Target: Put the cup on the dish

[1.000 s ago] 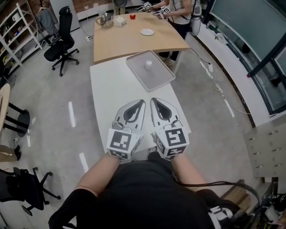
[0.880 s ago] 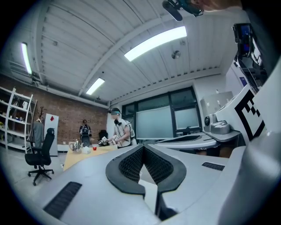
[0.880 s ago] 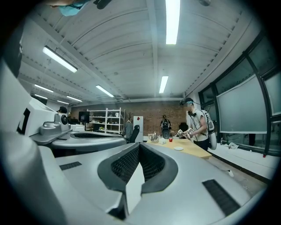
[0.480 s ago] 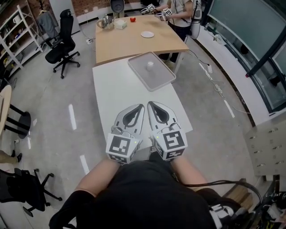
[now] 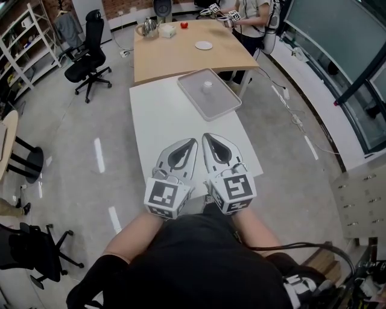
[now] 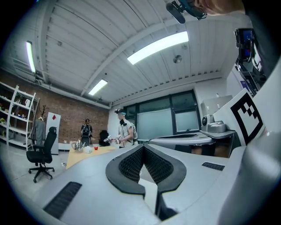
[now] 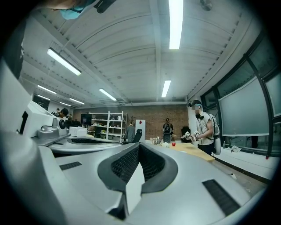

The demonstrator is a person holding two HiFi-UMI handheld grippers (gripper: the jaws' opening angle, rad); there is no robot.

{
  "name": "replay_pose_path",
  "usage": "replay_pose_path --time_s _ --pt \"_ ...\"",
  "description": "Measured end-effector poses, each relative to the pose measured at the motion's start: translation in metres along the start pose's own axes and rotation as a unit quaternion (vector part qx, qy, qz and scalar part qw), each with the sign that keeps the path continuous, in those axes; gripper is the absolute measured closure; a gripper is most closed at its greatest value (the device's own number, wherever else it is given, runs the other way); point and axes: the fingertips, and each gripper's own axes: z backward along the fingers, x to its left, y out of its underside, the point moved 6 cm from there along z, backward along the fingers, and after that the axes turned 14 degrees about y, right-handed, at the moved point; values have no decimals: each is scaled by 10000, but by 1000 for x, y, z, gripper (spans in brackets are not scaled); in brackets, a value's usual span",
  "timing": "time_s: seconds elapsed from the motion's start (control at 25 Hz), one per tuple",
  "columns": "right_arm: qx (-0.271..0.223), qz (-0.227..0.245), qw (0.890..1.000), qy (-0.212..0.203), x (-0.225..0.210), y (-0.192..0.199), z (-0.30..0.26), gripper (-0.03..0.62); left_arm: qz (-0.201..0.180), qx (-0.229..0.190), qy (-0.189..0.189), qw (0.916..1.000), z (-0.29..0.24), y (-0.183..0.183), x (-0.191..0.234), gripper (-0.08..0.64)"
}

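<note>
A small white cup (image 5: 207, 86) stands on a grey tray (image 5: 220, 104) at the far end of the white table (image 5: 163, 121). On the wooden table (image 5: 175, 57) beyond it lies a white dish (image 5: 204, 45). My left gripper (image 5: 193, 141) and right gripper (image 5: 205, 136) are held side by side over the near end of the white table, well short of the tray. In the left gripper view the left gripper (image 6: 143, 146) has its jaws together with nothing between them. The right gripper (image 7: 138, 144) looks the same in its own view.
The wooden table's far end carries a teapot (image 5: 146, 26), a white box (image 5: 167, 30) and a small red object (image 5: 184, 25). Another person (image 5: 244, 12) with grippers stands at its far right corner. Office chairs (image 5: 87, 57) stand on the floor to the left.
Both grippers, still side by side and shut, have moved a little forward over the near end of the white table. The cup, tray and dish have not moved.
</note>
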Motion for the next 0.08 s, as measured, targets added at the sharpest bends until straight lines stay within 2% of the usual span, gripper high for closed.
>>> replay_pose_path --time_s 0.08 --pt "-17 -3 10000 -9 3 -2 0 580 5 -22 27 10000 2 0 1 560"
